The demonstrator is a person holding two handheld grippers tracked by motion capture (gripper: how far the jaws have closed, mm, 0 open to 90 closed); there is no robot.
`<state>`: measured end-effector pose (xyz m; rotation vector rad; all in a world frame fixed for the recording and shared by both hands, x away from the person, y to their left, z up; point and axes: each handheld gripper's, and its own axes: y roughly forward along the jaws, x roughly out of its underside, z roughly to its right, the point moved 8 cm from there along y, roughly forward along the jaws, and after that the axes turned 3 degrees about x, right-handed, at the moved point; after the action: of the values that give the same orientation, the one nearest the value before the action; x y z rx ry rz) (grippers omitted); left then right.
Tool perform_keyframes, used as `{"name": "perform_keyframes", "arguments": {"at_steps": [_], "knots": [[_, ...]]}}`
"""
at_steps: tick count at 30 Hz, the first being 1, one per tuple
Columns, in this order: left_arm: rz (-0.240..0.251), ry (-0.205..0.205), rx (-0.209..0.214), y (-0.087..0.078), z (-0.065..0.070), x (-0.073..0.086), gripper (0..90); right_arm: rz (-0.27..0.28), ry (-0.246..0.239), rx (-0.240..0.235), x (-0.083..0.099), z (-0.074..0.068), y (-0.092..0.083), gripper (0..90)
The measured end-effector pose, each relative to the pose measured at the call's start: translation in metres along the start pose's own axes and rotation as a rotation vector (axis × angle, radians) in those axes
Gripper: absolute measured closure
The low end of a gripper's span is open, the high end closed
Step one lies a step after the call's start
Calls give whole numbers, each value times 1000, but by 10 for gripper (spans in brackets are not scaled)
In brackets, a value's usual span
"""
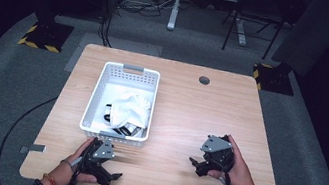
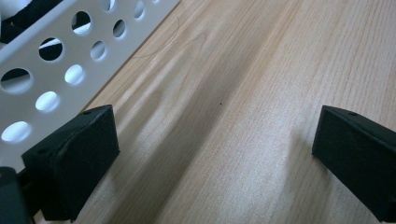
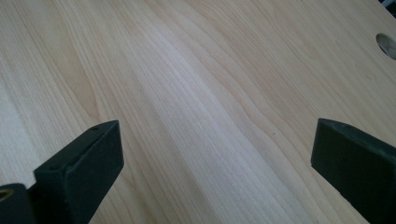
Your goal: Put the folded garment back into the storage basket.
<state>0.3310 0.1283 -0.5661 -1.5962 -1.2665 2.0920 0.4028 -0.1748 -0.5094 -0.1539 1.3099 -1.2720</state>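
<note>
White cloth (image 1: pixel 130 108): heaped in the perforated basket (image 1: pixel 96 92), over dark items, possibly straps. Left tongs (image 1: pixel 113 175) just below basket, right tongs (image 1: pixel 193 164) well right; both wide open, empty. Risk: jaws snagging basket wall, dragging it across the bench (image 1: pixel 198 123).

high view: above the table's (image 1: pixel 184 111) near edge, facing forward and down, far | left gripper view: close, skimming the table beside the basket (image 2: pixel 56 60) | right gripper view: close, table right of basket | shared: tabletop
</note>
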Motion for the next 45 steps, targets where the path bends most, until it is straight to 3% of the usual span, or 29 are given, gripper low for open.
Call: {"name": "perform_keyframes", "arguments": {"at_steps": [27, 45], "knots": [[0, 0, 0, 0, 0, 0, 3, -47, 93, 21, 58, 2, -9, 24], [-1, 1, 3, 0, 0, 0, 1, -11, 236, 0, 96, -2, -19, 24]]}}
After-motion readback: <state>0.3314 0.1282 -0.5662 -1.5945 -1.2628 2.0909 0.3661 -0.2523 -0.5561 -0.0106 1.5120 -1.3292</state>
